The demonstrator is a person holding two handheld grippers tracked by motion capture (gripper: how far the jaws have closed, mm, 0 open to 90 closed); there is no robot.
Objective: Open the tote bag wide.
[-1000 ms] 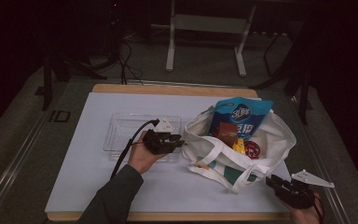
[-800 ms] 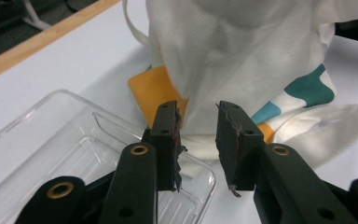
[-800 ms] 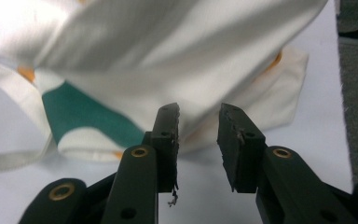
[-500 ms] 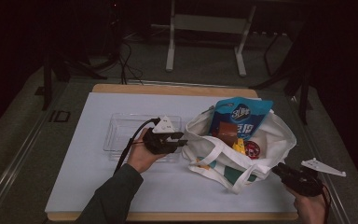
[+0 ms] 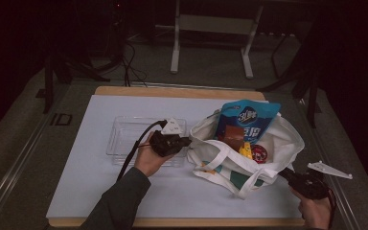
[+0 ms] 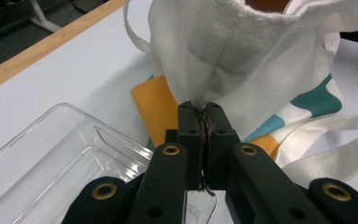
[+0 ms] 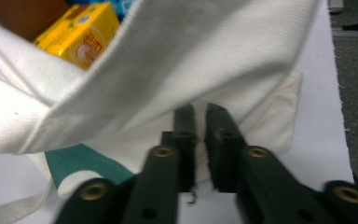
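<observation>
A white tote bag with teal and orange patches lies open on the table. It holds a blue snack bag, a brown packet, a yellow box and a red round item. My left gripper is shut on the bag's left rim. In the left gripper view its jaws pinch bunched cloth of the tote bag. My right gripper is at the bag's near right corner. Its jaws have just been closing; a narrow gap remains, tips under the fold of the tote bag, beside the yellow box.
An empty clear plastic tray sits left of the bag, just behind my left hand, and shows as the clear tray in the left gripper view. A white mat covers the wooden table. The table's right edge is close to my right hand.
My right gripper has moved up and to the right, settling at the bag's near right corner. The left hand has stayed at the bag's left rim.
</observation>
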